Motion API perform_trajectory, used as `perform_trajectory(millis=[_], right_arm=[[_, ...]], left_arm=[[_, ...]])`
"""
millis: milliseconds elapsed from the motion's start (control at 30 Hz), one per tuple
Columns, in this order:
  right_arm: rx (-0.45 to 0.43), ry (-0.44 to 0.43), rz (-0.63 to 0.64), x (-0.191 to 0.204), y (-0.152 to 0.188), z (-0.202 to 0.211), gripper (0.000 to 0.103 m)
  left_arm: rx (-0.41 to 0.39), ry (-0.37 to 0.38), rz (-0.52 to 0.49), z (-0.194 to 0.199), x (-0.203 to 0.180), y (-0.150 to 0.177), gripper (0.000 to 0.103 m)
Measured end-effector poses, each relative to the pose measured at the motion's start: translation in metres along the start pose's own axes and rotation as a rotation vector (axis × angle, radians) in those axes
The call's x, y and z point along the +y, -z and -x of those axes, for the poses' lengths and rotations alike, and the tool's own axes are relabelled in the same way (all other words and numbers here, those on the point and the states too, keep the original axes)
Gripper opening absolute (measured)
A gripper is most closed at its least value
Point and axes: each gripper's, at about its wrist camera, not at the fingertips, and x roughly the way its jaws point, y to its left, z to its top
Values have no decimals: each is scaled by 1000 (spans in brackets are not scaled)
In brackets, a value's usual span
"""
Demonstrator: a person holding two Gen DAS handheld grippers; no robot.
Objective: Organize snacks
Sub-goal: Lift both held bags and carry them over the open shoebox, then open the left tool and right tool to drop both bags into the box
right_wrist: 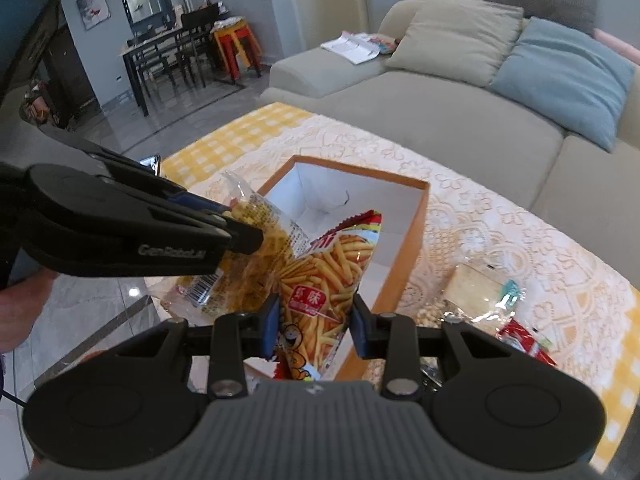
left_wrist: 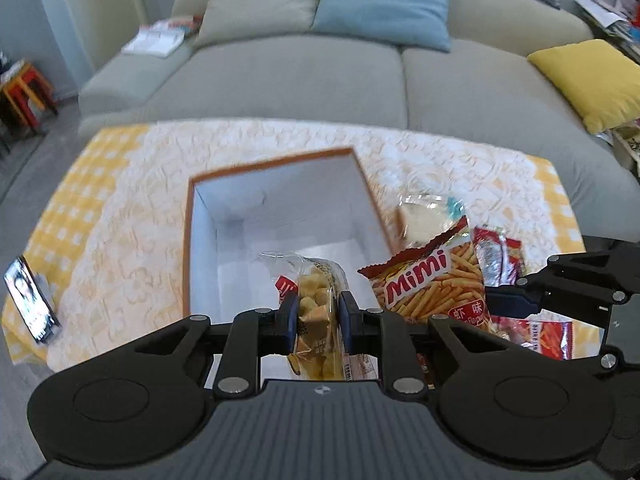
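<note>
An open box [left_wrist: 200, 240] with an orange rim and white inside stands on the table; it also shows in the right wrist view [right_wrist: 416, 232]. My left gripper [left_wrist: 318, 318] is shut on a clear bag of yellow snacks [left_wrist: 316, 304], held over the box's near edge; that bag also shows in the right wrist view [right_wrist: 260, 256]. My right gripper [right_wrist: 314, 330] is shut on a red Mimi bag of shrimp sticks [right_wrist: 332, 272], held over the box's near right corner; the Mimi bag also shows in the left wrist view [left_wrist: 432, 280].
A clear packet with a white cake [right_wrist: 476, 284] and red wrapped snacks [right_wrist: 524, 340] lie on the yellow lace tablecloth [left_wrist: 120, 240] right of the box. A phone [left_wrist: 30, 300] stands at the table's left edge. A grey sofa [left_wrist: 280, 76] with cushions runs behind the table.
</note>
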Motion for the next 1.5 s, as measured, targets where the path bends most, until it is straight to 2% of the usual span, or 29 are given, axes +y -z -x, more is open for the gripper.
perform_trajectory(millis=[233,433,733,1000,1200,1333,1500], right_arm=[[136,-31,-5,-6,-1,-56,34],[239,-38,40,-4,-2,-94,34],[342,-17,141,14,2,-132,34],[372,9,196,23,3,-143,35],[353,26,211,26,3,-137,36],[333,36,218,25,3,-124,41],[293,28,209,23,4,-102,41]], left_arm=[[122,10,34,-54,18,10,21],[204,29,60,-83,30,19,20],[234,45,67,-93,39,24,20],[279,-22,94,-102,45,23,22],[264,-99,38,-92,39,25,38],[241,-124,18,-82,32,24,53],[192,-135,-33,-61,17,23,55]])
